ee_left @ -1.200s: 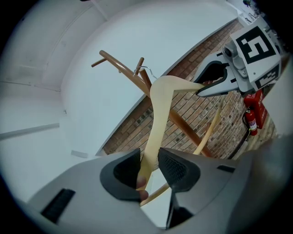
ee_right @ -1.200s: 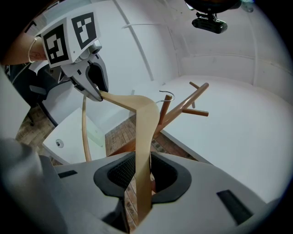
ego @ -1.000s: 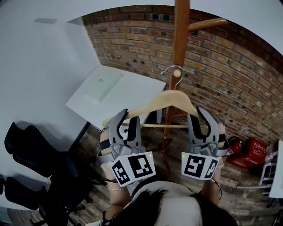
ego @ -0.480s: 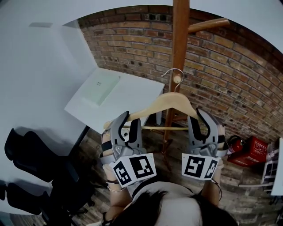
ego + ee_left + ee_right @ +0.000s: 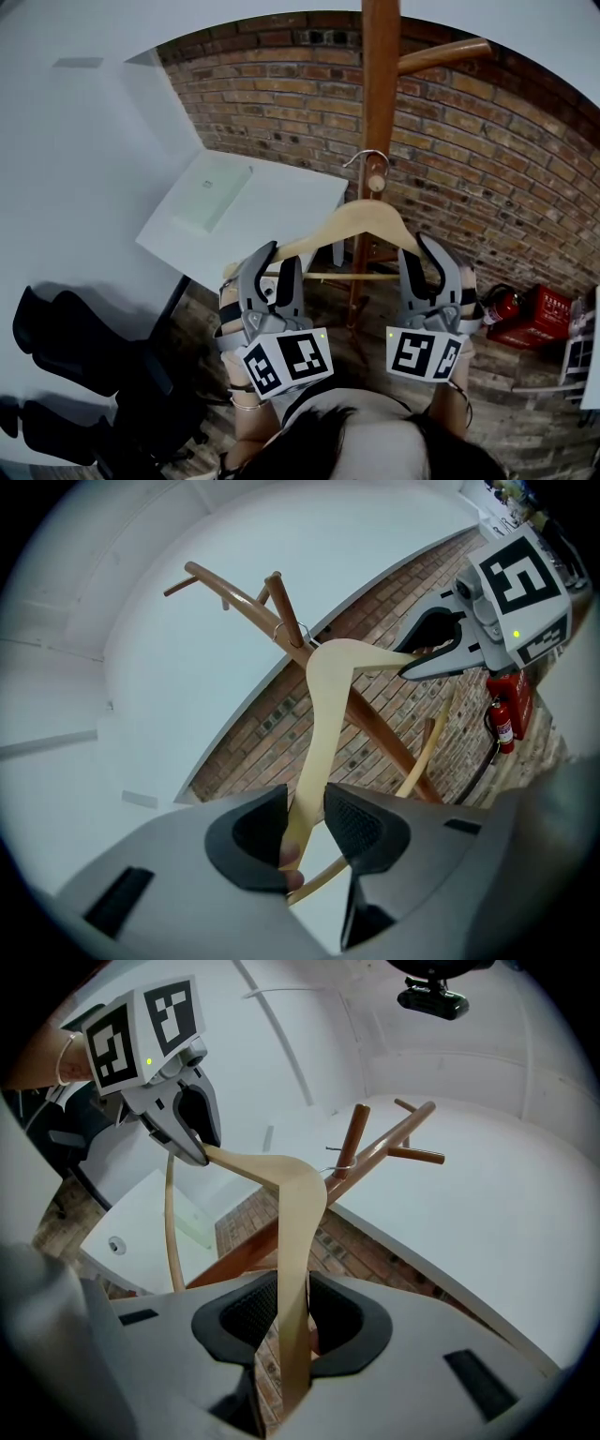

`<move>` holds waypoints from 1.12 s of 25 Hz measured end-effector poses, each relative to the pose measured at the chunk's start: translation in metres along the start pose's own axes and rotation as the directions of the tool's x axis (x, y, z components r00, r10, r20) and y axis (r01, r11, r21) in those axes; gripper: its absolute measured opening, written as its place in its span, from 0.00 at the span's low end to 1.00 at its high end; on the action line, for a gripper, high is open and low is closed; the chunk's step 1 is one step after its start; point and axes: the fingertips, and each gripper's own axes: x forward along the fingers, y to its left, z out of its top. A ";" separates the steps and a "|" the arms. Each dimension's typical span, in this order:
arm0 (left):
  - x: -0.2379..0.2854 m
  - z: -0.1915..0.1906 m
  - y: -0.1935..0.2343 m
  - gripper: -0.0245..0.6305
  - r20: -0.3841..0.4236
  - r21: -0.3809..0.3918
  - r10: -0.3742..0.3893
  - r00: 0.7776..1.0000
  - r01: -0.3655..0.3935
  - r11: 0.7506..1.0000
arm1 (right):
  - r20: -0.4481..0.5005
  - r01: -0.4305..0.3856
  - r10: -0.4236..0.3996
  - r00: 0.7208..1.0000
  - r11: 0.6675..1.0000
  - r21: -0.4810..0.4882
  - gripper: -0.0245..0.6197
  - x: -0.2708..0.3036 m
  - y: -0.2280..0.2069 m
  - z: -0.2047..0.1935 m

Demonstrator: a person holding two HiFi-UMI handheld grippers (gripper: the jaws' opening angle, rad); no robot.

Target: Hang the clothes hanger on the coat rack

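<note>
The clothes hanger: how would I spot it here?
Find the brick wall, then the tall wooden coat rack before it. There the pale clothes hanger is clamped at its ends by the left gripper and right gripper; only it has a metal hook.

The left hand-held gripper (image 5: 278, 257) and the right hand-held gripper (image 5: 427, 251) are alike: grey moulded plastic, each with two curved fingers lined with black ribbed pads (image 5: 361, 827). Each carries a white cube (image 5: 284, 361) printed with black square markers, and a small green light (image 5: 322, 331) glows by its edge. Black straps (image 5: 228, 311) wrap the hands. The person has dark hair (image 5: 309, 445), a light top (image 5: 375, 422) and a thin bracelet (image 5: 242, 405) at the left wrist.
</note>
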 end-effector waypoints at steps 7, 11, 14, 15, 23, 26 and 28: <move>0.009 -0.004 -0.003 0.23 -0.002 -0.013 -0.023 1.000 0.023 1.000 | -0.017 -0.001 0.001 1.000 1.000 0.003 0.21 0.006 0.004 -0.005; 0.013 -0.007 -0.005 0.23 -0.001 -0.002 -0.034 0.999 0.034 0.999 | -0.023 0.000 0.000 1.000 1.000 0.006 0.21 0.009 0.006 -0.007; 0.015 -0.010 -0.007 0.23 0.000 0.009 -0.041 0.999 0.041 0.999 | -0.025 0.000 0.001 1.000 1.000 0.007 0.21 0.010 0.007 -0.009; 0.016 -0.010 -0.008 0.23 0.000 0.010 -0.042 0.999 0.042 0.999 | -0.025 0.000 0.000 1.000 1.000 0.007 0.21 0.011 0.007 -0.009; 0.023 -0.014 -0.014 0.23 0.013 0.010 -0.056 0.998 0.055 0.998 | -0.028 0.018 -0.017 0.999 1.000 0.013 0.22 0.014 0.008 -0.016; 0.026 -0.014 -0.013 0.23 0.024 -0.006 -0.056 0.998 0.056 0.998 | -0.032 0.026 -0.026 0.999 1.000 0.016 0.22 0.018 0.009 -0.017; 0.028 -0.013 -0.012 0.23 0.033 -0.011 -0.058 0.998 0.058 0.998 | -0.035 0.032 -0.032 0.999 0.999 0.020 0.22 0.020 0.008 -0.017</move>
